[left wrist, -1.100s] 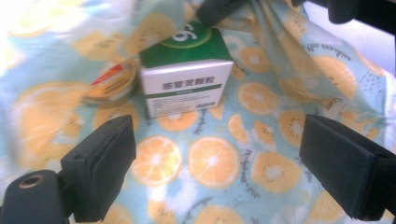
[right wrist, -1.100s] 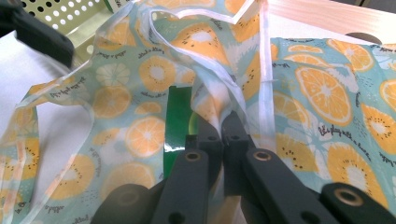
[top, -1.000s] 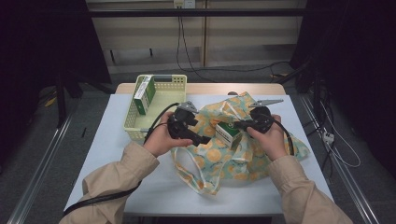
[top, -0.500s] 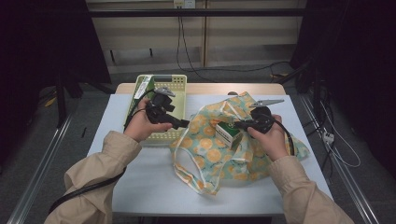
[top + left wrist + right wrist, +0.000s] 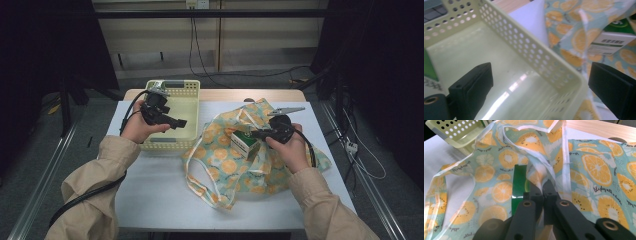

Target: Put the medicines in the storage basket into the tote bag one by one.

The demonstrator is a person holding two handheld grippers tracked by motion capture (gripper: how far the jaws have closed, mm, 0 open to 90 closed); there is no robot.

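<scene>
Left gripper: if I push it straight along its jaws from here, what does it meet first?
Probably the basket: the open left gripper looks down at its floor and near corner wall. Beyond that wall lies the orange-print bag, though depth is hard to judge.

The basket [image 5: 187, 107] at 11 o'clock is open on top — its floor lies mostly bare, with a box [image 5: 429, 67] only at one end. The bag [image 5: 240, 165] with a carton [image 5: 244, 144] sprawls from centre to 3 o'clock, blocking that side — bare table [image 5: 155, 195] lies at 7 o'clock.
</scene>
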